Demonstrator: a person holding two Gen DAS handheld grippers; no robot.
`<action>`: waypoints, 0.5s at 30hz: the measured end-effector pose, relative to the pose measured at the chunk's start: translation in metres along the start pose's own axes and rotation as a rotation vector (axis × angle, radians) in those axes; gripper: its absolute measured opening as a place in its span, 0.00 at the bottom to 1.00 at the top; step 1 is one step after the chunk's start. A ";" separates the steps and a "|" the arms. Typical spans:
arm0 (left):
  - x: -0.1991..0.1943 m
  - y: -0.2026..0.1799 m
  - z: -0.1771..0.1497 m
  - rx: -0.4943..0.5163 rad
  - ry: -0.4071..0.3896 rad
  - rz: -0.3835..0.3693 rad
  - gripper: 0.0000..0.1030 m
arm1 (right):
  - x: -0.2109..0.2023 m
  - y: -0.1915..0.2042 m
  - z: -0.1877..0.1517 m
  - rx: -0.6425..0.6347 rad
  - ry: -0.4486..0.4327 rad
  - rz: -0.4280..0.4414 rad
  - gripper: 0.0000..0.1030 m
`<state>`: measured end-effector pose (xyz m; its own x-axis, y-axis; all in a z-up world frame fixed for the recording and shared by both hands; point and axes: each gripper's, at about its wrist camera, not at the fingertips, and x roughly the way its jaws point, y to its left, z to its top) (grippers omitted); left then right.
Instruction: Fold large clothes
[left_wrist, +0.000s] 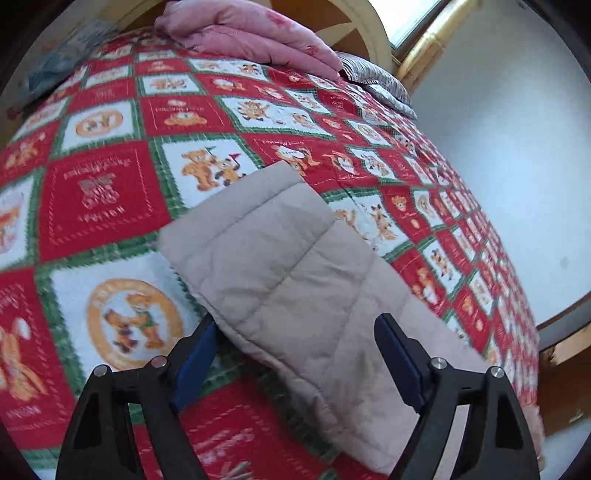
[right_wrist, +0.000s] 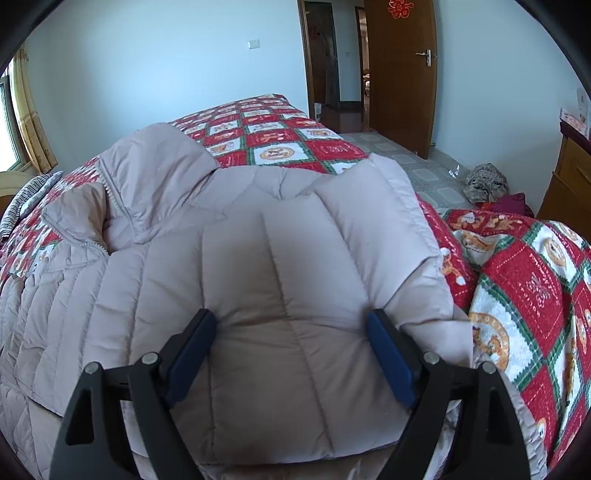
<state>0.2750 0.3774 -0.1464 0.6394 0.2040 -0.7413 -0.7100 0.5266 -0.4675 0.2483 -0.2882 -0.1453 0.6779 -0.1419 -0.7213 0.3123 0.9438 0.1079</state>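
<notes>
Beige quilted coat (right_wrist: 258, 258) lies on the quilt (left_wrist: 110, 203). Your left gripper (left_wrist: 299, 332) and right gripper (right_wrist: 291, 328), both wide, straddle its padding for 2 grasps.

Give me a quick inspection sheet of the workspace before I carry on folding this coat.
Surface: bed under a red, white and green bear-print quilt.
Job's things: beige padded coat spread on the quilt; one sleeve lies out flat.
Clutter: pink padded garment and striped pillow at the far end.
Grippers: left gripper open, straddling the sleeve; right gripper open, fingers either side of a raised fold of the coat.
Cables: nothing seen.
Surroundings: open wooden door, tiled floor, heap of clothes on it.
</notes>
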 end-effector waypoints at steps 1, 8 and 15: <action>0.001 0.001 0.001 -0.015 -0.004 -0.018 0.51 | 0.001 0.000 0.000 -0.002 0.001 -0.001 0.86; 0.006 -0.012 0.001 0.041 0.003 -0.141 0.04 | 0.001 0.001 -0.001 -0.002 0.002 0.000 0.86; -0.085 -0.119 -0.031 0.420 -0.205 -0.337 0.04 | 0.002 0.001 -0.001 0.003 0.002 0.006 0.87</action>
<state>0.2956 0.2716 -0.0428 0.8839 0.1021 -0.4564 -0.3059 0.8644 -0.3990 0.2491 -0.2874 -0.1477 0.6782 -0.1359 -0.7222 0.3105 0.9437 0.1140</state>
